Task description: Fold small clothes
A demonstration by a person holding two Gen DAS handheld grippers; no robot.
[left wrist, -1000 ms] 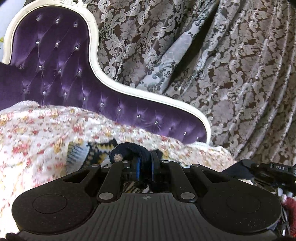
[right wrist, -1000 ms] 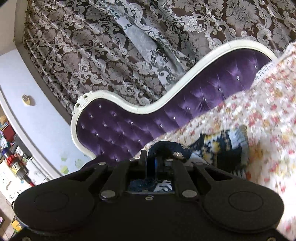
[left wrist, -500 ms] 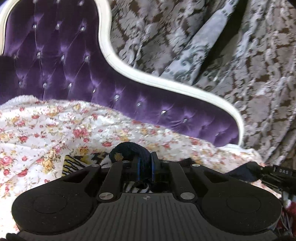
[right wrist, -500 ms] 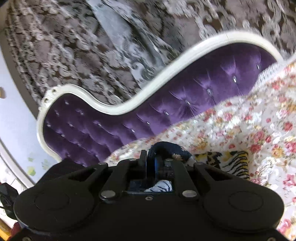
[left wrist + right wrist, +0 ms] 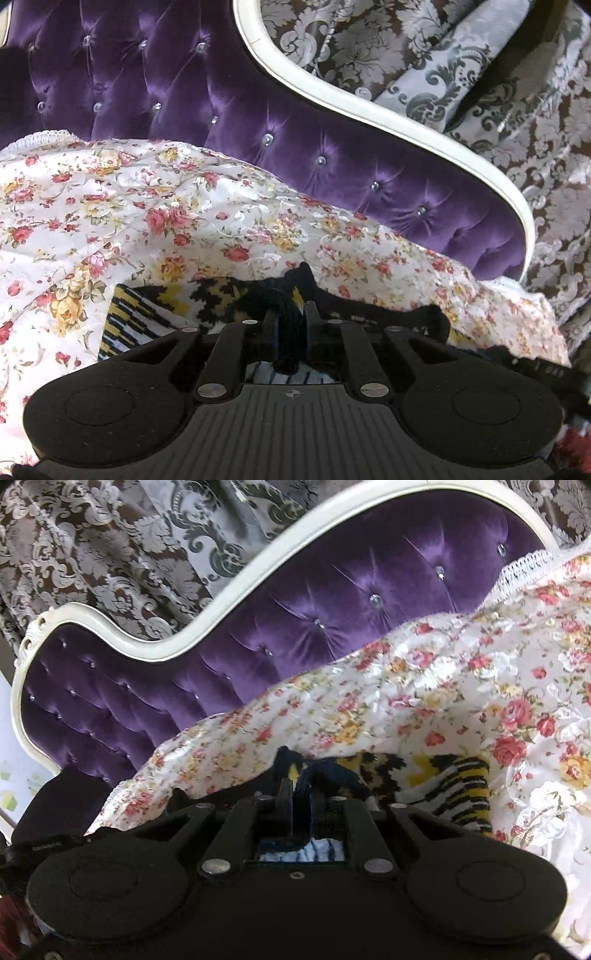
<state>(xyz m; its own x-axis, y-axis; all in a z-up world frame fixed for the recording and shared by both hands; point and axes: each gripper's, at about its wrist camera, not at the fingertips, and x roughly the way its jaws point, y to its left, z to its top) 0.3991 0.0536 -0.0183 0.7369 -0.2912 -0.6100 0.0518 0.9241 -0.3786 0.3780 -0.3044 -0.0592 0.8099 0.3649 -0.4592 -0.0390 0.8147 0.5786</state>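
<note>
A small knitted garment, navy with yellow, black and white pattern (image 5: 155, 314), lies on a floral sheet (image 5: 110, 206). It also shows in the right wrist view (image 5: 443, 782). My left gripper (image 5: 290, 325) is shut on a dark navy edge of the garment, low over the sheet. My right gripper (image 5: 301, 801) is shut on another navy edge of the same garment. The fabric between the jaws bunches up; the part under the grippers is hidden.
A purple tufted sofa back (image 5: 229, 107) with a white frame (image 5: 369, 107) rises behind the sheet. A patterned grey-brown curtain (image 5: 517, 110) hangs behind it. A dark strap (image 5: 55, 849) lies at the sofa's edge.
Both grippers have moved down and forward toward the sheet, still shut on the garment. The garment now lies lower and flatter on the sheet.
</note>
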